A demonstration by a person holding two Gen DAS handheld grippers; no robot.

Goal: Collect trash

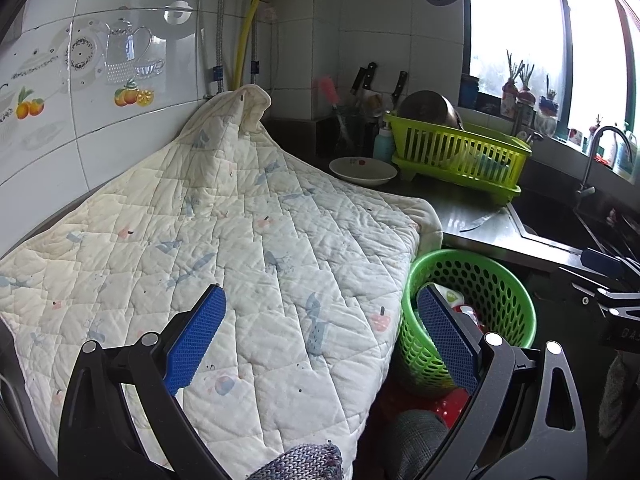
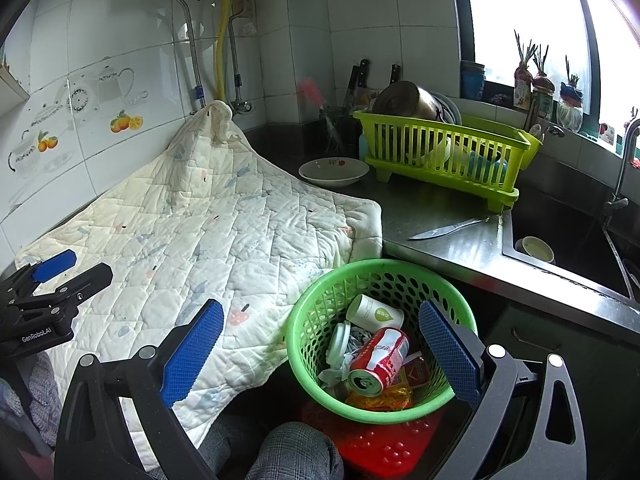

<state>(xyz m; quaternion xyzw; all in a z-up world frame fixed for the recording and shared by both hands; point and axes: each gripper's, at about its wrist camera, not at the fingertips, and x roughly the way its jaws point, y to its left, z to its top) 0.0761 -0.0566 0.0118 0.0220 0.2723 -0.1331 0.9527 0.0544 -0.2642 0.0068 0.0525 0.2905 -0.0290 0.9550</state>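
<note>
Trash is seen gathered inside a round green basket (image 2: 320, 320), which stands below the counter (image 2: 448, 240) edge at about 6 o'clock in the right wrist view, on a red mat (image 2: 380, 448). A quilted cloth (image 2: 200, 232) (the largest thing in view) is spread over the counter from 9 o'clock toward the centre, one corner raised against the tiled wall (image 2: 100, 40); its hanging edge lies just beside the basket rim. A lime dish rack (image 2: 440, 152) is set at 1 o'clock on the counter, with a metal pot (image 2: 404, 100) leaning in it. The sink (image 2: 560, 232) is found at 3 o'clock, a small cup (image 2: 534, 249) within it. A white bowl (image 2: 334, 172) rests between cloth and rack, and a knife (image 2: 448, 228) lies flat on the bare steel near the sink.

In the basket a red soda can (image 2: 380, 360) lies on its side, touching a white paper cup (image 2: 374, 314) above it; crumpled paper (image 2: 340, 364) and a yellow wrapper (image 2: 380, 396) are packed around them.

The right tool (image 2: 318, 354) is held spread wide and empty, its blue pads on either side of the basket. The left tool (image 1: 320, 336) is likewise spread and empty, over the cloth's edge, with the basket (image 1: 480, 280) at its 3 o'clock.
</note>
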